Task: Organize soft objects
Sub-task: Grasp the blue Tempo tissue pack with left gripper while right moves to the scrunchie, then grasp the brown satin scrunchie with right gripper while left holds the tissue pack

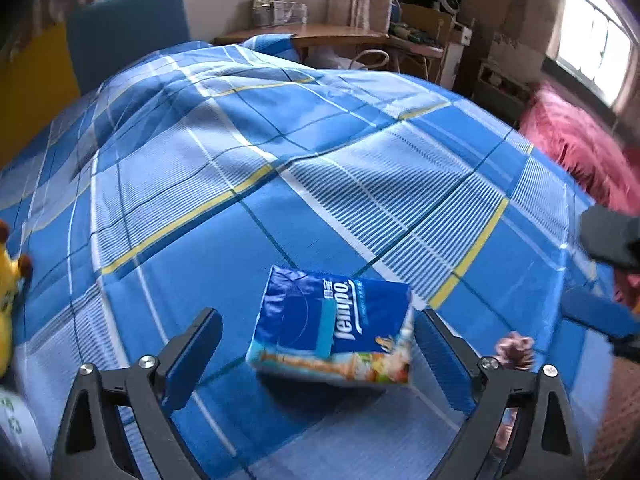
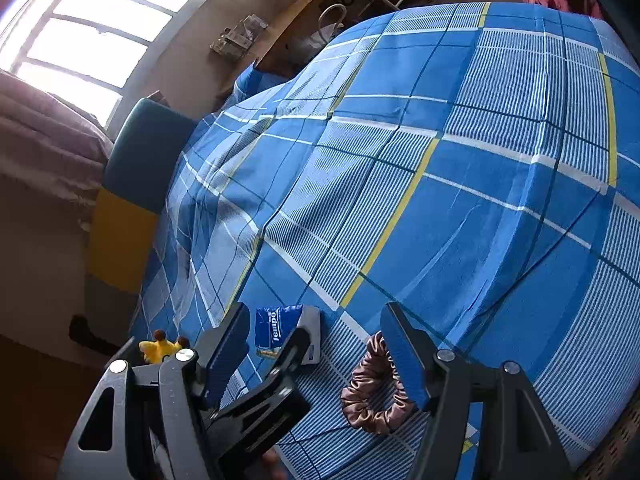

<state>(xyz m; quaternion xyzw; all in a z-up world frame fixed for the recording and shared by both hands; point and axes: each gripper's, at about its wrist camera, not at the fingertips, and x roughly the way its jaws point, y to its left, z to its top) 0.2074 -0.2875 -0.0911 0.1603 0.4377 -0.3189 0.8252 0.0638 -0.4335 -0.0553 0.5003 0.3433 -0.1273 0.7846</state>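
A blue Tempo tissue pack [image 1: 332,326] is between the wide-open jaws of my left gripper [image 1: 316,340], blurred and apparently just above the blue plaid bedspread [image 1: 320,160], touching neither finger. It also shows in the right wrist view [image 2: 280,330]. A brown satin scrunchie [image 2: 374,390] lies on the bed beside the right finger of my open right gripper [image 2: 314,346]; its edge shows in the left wrist view [image 1: 514,350]. A yellow plush toy [image 1: 8,292] sits at the bed's left edge, also in the right wrist view [image 2: 162,348].
A teal and yellow headboard [image 1: 128,28] stands at the far end. A wooden desk [image 1: 320,34] with clutter is behind the bed. A red blanket [image 1: 580,148] lies to the right. My right gripper's fingers [image 1: 600,312] enter the left wrist view at the right edge.
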